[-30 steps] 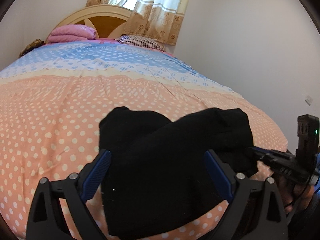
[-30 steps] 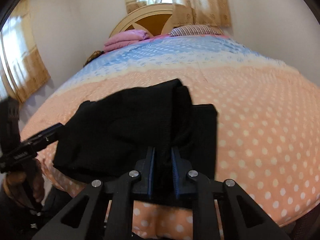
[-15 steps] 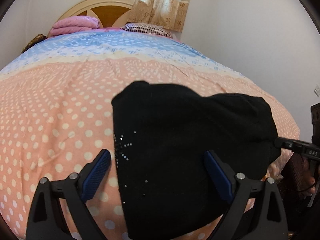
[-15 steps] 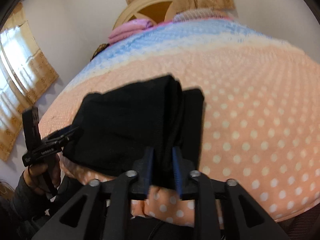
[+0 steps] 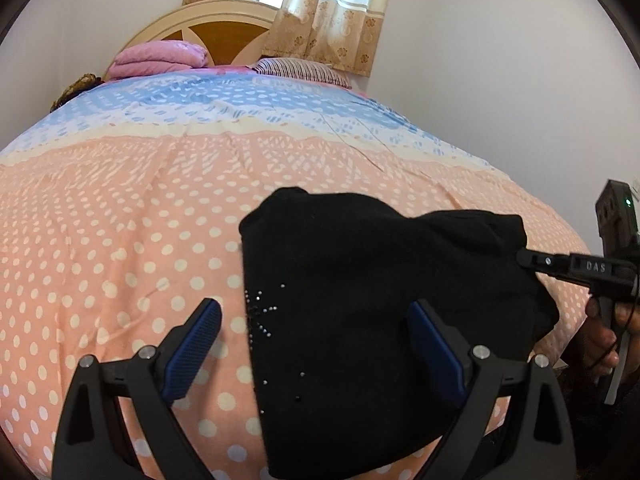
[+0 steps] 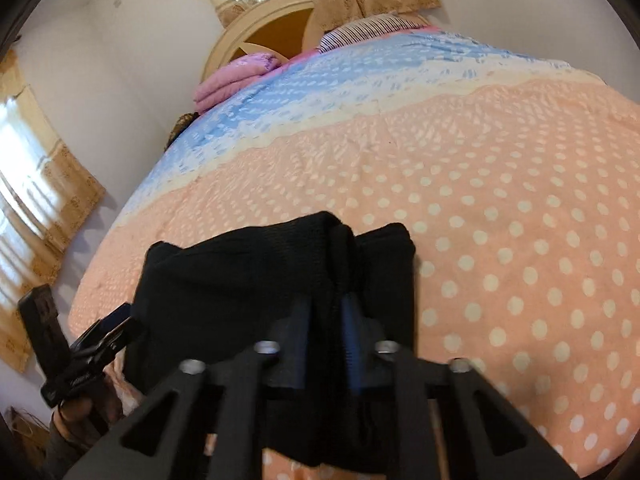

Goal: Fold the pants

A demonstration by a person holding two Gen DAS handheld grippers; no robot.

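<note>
Black pants lie folded in a bundle near the foot of the bed, with small rhinestones on the left side. They also show in the right wrist view. My left gripper is open and empty, its blue pads spread wide just above the pants' near edge. My right gripper is shut on a bunched fold of the pants; in the left wrist view it pinches the bundle's right corner. My left gripper shows at the pants' left side in the right wrist view.
The bed has a peach polka-dot and blue cover. A folded pink blanket and a striped pillow lie by the wooden headboard. A white wall runs along the right. Curtains hang left.
The pants were flipped over and laid flatter on the bed. My left gripper drew back to the left and stays open. My right gripper kept its hold and tilted.
</note>
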